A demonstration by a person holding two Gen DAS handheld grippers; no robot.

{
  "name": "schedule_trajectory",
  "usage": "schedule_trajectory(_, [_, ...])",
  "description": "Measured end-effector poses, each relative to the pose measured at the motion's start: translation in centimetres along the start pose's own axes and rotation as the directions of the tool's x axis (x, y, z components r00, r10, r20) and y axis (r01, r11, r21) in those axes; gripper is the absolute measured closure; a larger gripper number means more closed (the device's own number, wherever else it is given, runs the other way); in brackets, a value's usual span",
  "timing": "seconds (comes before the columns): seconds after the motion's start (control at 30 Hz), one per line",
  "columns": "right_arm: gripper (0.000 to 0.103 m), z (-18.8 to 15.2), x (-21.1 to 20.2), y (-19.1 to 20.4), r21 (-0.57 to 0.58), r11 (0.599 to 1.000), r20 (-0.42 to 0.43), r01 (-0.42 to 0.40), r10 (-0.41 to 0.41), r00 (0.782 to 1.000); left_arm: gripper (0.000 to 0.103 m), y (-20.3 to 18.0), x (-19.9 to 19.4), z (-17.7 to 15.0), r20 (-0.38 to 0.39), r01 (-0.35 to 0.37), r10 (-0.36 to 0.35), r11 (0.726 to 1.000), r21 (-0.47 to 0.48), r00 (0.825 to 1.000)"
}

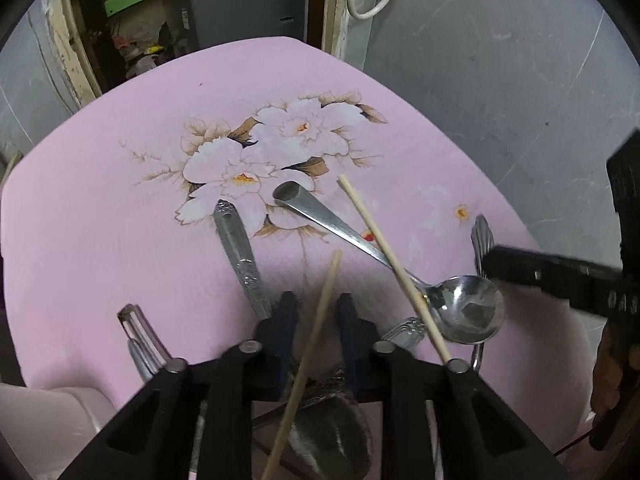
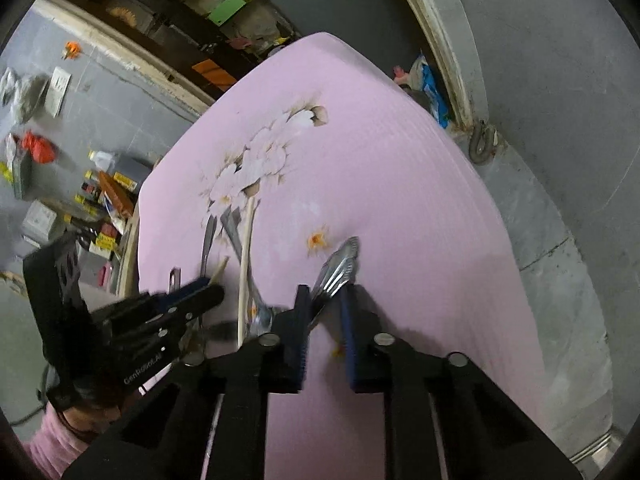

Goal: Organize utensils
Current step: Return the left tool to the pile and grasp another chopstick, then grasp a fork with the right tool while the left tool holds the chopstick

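Observation:
Several steel utensils and two wooden chopsticks lie on a pink flowered table (image 1: 120, 220). My left gripper (image 1: 316, 304) is open around one chopstick (image 1: 316, 328), which runs between its fingers, above a spoon bowl (image 1: 332, 432). A second chopstick (image 1: 384, 252) crosses a steel spoon (image 1: 468, 312). A patterned handle (image 1: 240, 256) lies left of it. My right gripper (image 2: 326, 300) has its fingers on either side of a shell-ended utensil handle (image 2: 340, 264); the grip is unclear. It also shows at the right of the left wrist view (image 1: 492, 264).
The table's edges drop to a grey concrete floor (image 2: 560, 160). Boxes and clutter (image 2: 100, 200) lie on the floor to the left. A door frame (image 1: 332, 8) and shelves stand beyond the far edge. More utensil handles (image 1: 140, 332) lie at the near left.

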State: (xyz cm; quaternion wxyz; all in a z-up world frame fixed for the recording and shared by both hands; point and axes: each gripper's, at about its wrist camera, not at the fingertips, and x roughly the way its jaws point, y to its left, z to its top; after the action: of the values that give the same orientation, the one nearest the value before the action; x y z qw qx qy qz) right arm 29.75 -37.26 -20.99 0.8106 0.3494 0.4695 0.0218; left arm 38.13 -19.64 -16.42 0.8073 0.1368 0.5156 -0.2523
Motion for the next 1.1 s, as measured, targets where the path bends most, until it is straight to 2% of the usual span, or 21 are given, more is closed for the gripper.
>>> schedule_trajectory(0.1, [0.091,0.4,0.5,-0.2,0.031,0.999,-0.019,-0.026,0.026,0.999,0.097,0.7,0.0,0.5,-0.019,0.026,-0.026,0.999,-0.028,0.999])
schedule_trajectory(0.23, [0.091,1.3,1.1,-0.2,0.063,0.997,-0.088,-0.052,0.058,0.994,0.098,1.5,0.0,1.0,-0.042,0.073,-0.076,0.995,-0.063,0.996])
schedule_trajectory(0.37, [0.091,1.3,1.7,0.7,0.039,0.999,-0.119,-0.022,0.026,0.993,0.098,2.7,0.0,0.9,-0.052,0.125,-0.133,0.983,-0.137,0.990])
schedule_trajectory(0.53, [0.087,1.9,2.3,2.1,-0.016,1.000,-0.130,0.001,-0.003,0.992,0.098,3.0,-0.2,0.4,-0.036,0.134,-0.142,0.976,-0.172,0.989])
schedule_trajectory(0.63, [0.077,2.0,2.3,2.6,-0.027,1.000,-0.137,-0.003,-0.001,0.991,0.098,3.0,-0.4,0.1,-0.030,0.131,-0.139,0.975,-0.181,0.990])
schedule_trajectory(0.73, [0.073,2.1,2.3,3.2,-0.054,0.998,-0.134,0.018,-0.025,0.991,0.098,2.9,-0.7,-0.2,-0.021,0.129,-0.135,0.973,-0.189,0.991])
schedule_trajectory(0.77, [0.073,2.0,2.4,3.7,-0.075,0.996,-0.131,0.043,-0.052,0.990,0.098,2.8,-0.7,-0.4,-0.015,0.124,-0.129,0.974,-0.189,0.991])
schedule_trajectory(0.83, [0.086,1.9,2.3,4.1,-0.107,0.989,-0.113,0.104,-0.116,0.987,0.098,2.7,-0.6,-0.5,-0.006,0.113,-0.116,0.975,-0.189,0.993])
schedule_trajectory(0.87, [0.089,1.8,2.3,4.3,-0.123,0.982,-0.100,0.141,-0.153,0.983,0.098,2.6,-0.2,-0.3,-0.003,0.109,-0.111,0.975,-0.192,0.994])
schedule_trajectory(0.9, [0.089,1.8,2.2,4.3,-0.117,0.983,-0.095,0.141,-0.152,0.984,0.098,2.5,-0.3,-0.4,0.001,0.106,-0.108,0.974,-0.201,0.994])
schedule_trajectory(1.0, [0.095,2.4,2.0,3.3,-0.066,0.993,-0.105,0.093,-0.099,0.989,0.098,3.0,-0.8,-1.0,0.014,0.115,-0.115,0.965,-0.237,0.993])
schedule_trajectory(1.1, [0.099,2.5,1.9,1.8,0.032,0.999,-0.111,0.002,0.002,0.994,0.098,3.3,-1.3,-1.5,0.020,0.117,-0.116,0.956,-0.270,0.993])
